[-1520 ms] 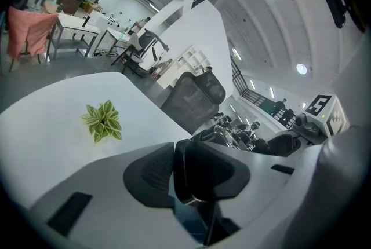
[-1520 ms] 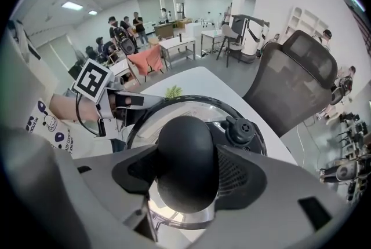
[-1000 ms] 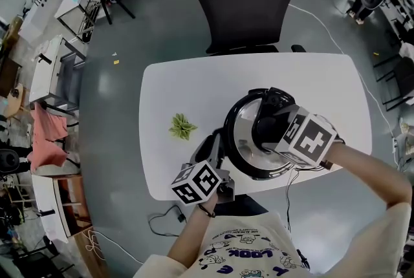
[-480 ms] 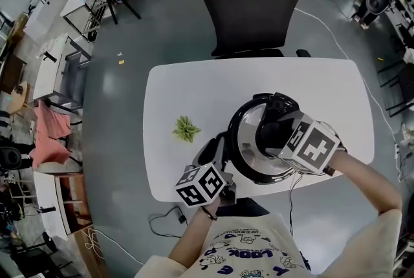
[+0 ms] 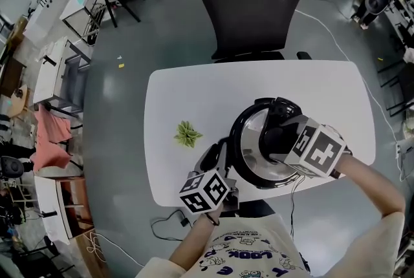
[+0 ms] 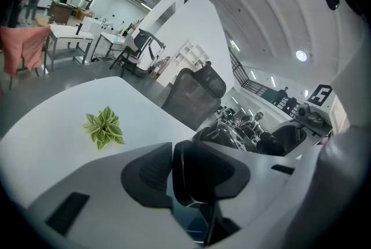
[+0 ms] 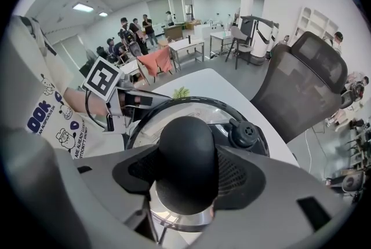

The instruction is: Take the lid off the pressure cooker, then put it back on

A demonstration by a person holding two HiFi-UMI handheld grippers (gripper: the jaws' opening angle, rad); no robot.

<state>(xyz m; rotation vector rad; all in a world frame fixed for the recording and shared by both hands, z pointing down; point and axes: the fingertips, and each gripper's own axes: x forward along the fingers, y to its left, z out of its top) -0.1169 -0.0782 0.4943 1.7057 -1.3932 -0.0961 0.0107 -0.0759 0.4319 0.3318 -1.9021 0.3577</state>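
Lid knob [image 7: 186, 136] clenched in right tongs [image 7: 188, 175], cooker handle [image 6: 202, 156] — gripped by left tongs [image 6: 188, 181]

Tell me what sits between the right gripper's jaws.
The black lid knob, clamped from both sides; the right gripper view shows it plainly.

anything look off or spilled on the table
Nothing stands out. The pressure cooker stands upright on the white table with its lid level on top, nothing spilled; the small green plant sprig lies apart to its left.
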